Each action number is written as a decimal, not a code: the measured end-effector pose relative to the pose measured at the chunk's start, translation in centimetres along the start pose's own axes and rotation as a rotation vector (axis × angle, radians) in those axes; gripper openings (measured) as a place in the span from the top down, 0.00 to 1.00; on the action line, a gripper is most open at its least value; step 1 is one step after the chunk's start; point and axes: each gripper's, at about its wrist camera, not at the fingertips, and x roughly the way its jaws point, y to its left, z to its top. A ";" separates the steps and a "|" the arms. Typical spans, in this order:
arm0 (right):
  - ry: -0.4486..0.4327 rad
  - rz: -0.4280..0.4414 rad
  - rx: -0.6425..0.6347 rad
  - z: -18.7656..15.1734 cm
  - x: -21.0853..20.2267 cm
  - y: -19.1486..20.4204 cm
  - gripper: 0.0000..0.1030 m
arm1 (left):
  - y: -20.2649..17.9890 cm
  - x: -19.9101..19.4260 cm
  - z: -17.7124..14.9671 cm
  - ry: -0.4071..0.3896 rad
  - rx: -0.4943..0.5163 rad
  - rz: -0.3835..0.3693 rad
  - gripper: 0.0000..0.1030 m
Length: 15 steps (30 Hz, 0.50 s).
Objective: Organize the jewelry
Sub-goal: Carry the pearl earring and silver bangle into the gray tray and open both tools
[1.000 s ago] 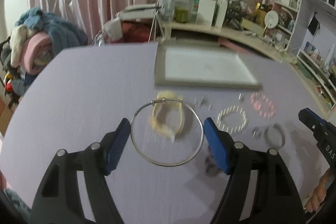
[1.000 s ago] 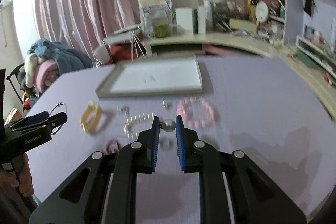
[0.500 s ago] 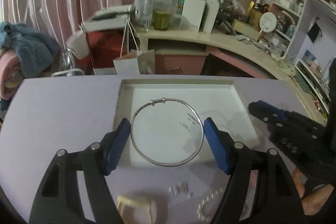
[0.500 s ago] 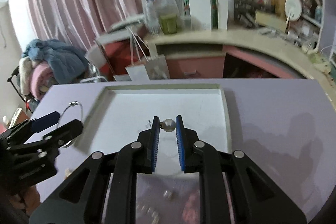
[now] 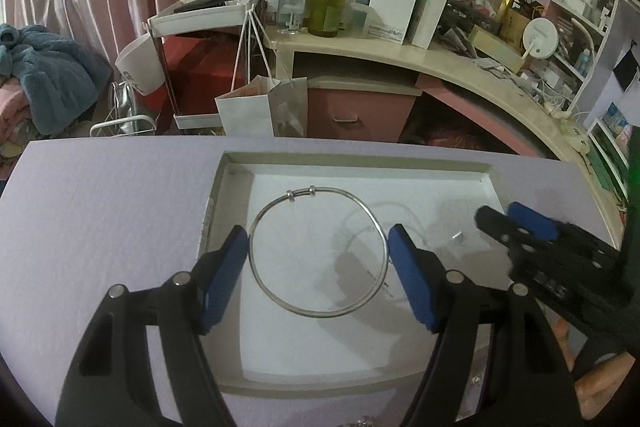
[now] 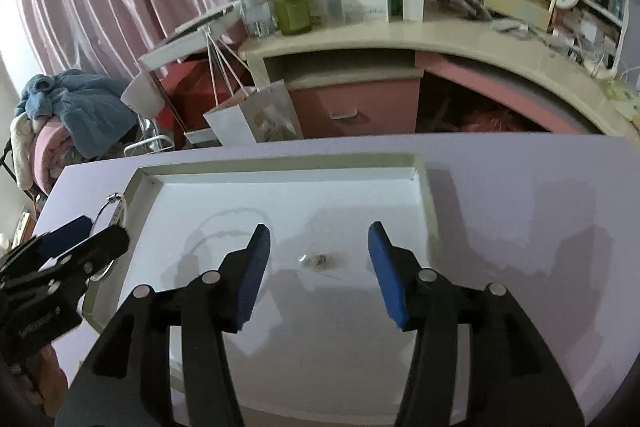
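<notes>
we hold the silver bangle pinched in our left claw over the white tray, so we lower it flat, left of the small earring under our spread right claw, then let go.

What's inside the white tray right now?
A small pearl earring lies on the tray floor, between the open right claw fingers. The silver bangle, held in the left claw, hangs above it. The near floor is hidden by both claws.

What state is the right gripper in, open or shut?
Open. The right gripper has its blue fingers spread wide over the white tray, nothing between them; a small earring lies below.
</notes>
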 end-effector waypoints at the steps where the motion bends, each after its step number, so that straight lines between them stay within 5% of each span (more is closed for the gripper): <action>1: -0.005 0.003 0.002 -0.2 -0.4 -0.3 0.48 | -0.1 0.2 0.0 0.000 0.001 0.001 0.30; 11: -0.041 -0.033 0.044 -0.9 -2.6 -3.2 0.48 | -1.4 2.4 0.5 0.035 -0.002 -0.005 0.29; 15: -0.055 -0.014 0.059 -1.6 -4.4 -3.9 0.48 | -1.2 0.9 0.2 0.023 -0.006 -0.019 0.19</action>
